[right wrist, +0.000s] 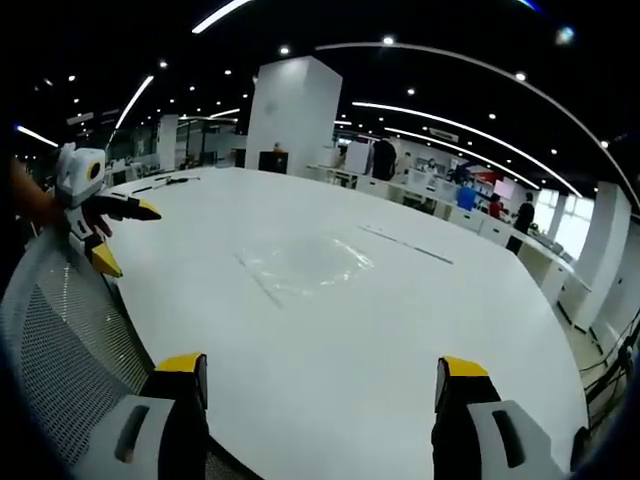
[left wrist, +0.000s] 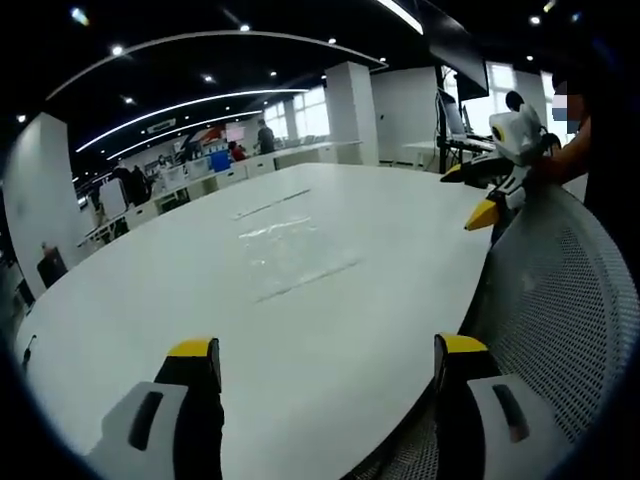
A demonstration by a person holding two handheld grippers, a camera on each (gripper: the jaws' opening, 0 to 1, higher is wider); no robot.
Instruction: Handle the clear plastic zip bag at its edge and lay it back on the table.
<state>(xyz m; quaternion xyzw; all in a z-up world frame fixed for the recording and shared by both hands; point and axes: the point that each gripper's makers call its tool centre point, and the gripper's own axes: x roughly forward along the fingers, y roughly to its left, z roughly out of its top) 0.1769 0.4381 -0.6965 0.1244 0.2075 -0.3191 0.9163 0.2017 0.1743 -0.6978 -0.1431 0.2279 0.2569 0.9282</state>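
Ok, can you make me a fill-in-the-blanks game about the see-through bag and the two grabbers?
1. The clear zip bag lies flat on the big ____ table.
2. Both the left gripper and the right gripper have their jaws ____.
3. The tips of the grippers' jaws are coloured ____.
4. Next to the table's edge is a chair back made of grey ____.

Missing words: white; open; yellow; mesh
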